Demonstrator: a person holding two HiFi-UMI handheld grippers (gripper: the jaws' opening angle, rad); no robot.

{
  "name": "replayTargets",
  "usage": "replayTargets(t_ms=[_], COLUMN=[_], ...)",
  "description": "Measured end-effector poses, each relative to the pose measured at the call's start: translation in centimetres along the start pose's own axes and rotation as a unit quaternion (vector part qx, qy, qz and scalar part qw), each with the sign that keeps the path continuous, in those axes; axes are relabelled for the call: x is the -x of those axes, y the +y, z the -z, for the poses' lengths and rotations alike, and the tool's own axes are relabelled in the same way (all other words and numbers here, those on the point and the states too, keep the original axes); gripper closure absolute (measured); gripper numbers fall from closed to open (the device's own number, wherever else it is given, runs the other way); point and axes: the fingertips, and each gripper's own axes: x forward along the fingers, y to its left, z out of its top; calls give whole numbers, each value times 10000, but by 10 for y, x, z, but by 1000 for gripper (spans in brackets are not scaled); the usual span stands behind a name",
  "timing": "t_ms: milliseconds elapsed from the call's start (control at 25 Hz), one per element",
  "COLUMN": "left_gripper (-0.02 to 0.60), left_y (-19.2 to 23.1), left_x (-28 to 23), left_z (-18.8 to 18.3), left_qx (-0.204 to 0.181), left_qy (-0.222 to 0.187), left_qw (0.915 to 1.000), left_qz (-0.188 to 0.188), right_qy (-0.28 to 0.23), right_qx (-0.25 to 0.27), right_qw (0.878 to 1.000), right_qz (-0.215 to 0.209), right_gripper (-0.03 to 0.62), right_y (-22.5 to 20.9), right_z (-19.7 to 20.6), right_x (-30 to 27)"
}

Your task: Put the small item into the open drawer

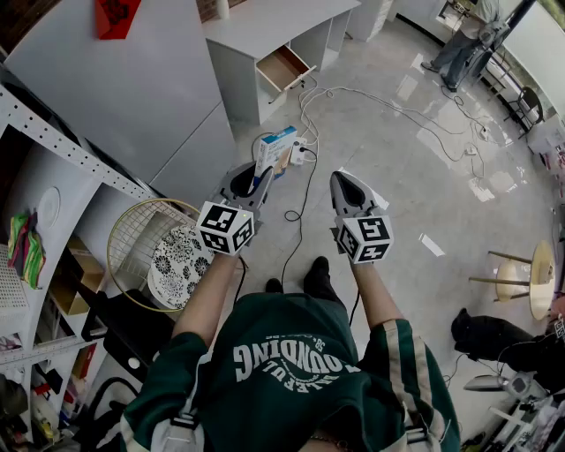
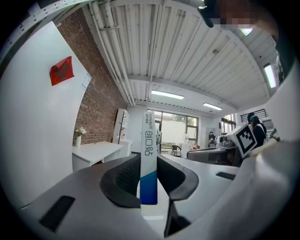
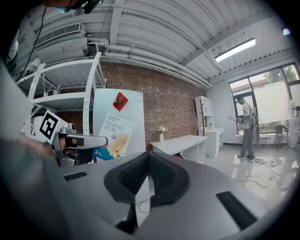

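The small item is a white and blue bandage box point(image 1: 276, 150), which stands upright between the jaws of my left gripper point(image 1: 258, 183). In the left gripper view its narrow edge point(image 2: 149, 154) fills the gap between both pads. In the right gripper view the box face point(image 3: 114, 137) shows at the left. My right gripper point(image 1: 345, 182) is held beside the left one, its pads point(image 3: 140, 171) closed together with nothing between them. The open drawer point(image 1: 282, 67) sticks out of a white desk point(image 1: 265, 22) far ahead across the floor.
Cables point(image 1: 353, 97) and a power strip trail over the glossy floor between me and the desk. A wire basket point(image 1: 132, 243) with a patterned plate and metal shelving point(image 1: 44, 141) are at my left. A wooden stool point(image 1: 521, 278) stands at the right. A person point(image 1: 463, 40) stands far back.
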Motion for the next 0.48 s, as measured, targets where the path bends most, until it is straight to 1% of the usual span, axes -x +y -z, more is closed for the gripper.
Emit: replayTargets(t_ms=[200, 480], left_gripper=[483, 483], left_y=[5, 8], left_x=[10, 7], left_z=[10, 7], left_qx=[35, 79], left_qy=[73, 33], left_qw=[10000, 9999], left_qz=[10, 96], right_qy=[28, 114], right_qx=[-72, -6], right_qw=[9999, 9999], right_qz=[81, 103], right_gripper=[569, 569], right_y=[7, 10], right_z=[15, 16], right_x=[11, 7])
